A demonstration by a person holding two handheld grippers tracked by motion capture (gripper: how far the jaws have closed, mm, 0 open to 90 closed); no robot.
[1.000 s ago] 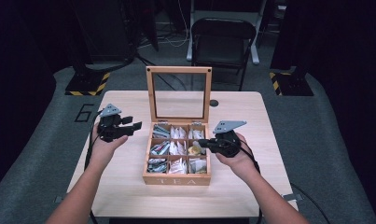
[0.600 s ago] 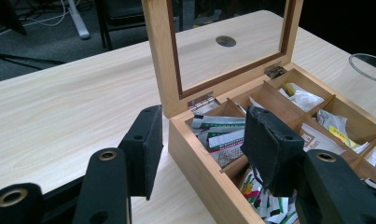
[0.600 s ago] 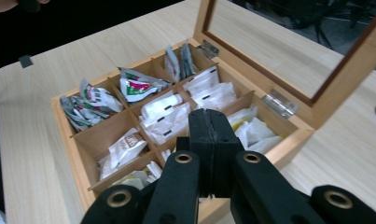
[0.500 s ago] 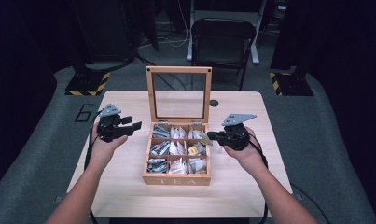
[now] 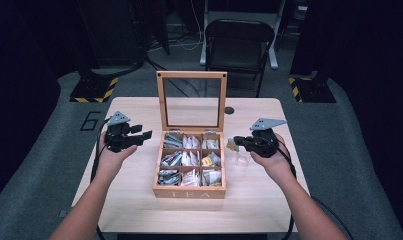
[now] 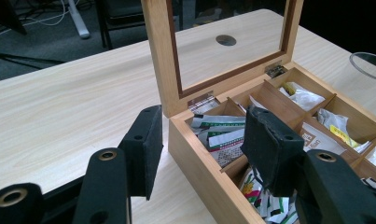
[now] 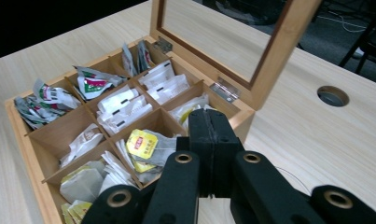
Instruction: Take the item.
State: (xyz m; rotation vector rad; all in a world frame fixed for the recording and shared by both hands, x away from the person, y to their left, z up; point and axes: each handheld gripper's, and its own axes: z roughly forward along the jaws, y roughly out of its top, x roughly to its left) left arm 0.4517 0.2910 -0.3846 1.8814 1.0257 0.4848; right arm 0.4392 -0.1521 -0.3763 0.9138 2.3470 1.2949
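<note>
Dark room — grey floor (image 5: 44, 165), black folding chair (image 5: 237, 45) behind pale wooden table (image 5: 269, 200).

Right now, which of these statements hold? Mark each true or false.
1. The lid of the tea box stands open, upright. True.
2. The left gripper is clamped shut. False: its jaws are apart with nothing between them, left of the box.
3. The box has nine compartments holding tea bags. True.
4. The right gripper hangs over the box's middle compartment. False: it is off the box's right side, above the table, jaws together.
5. There is a round hole in the table behind the lid. True.
</note>
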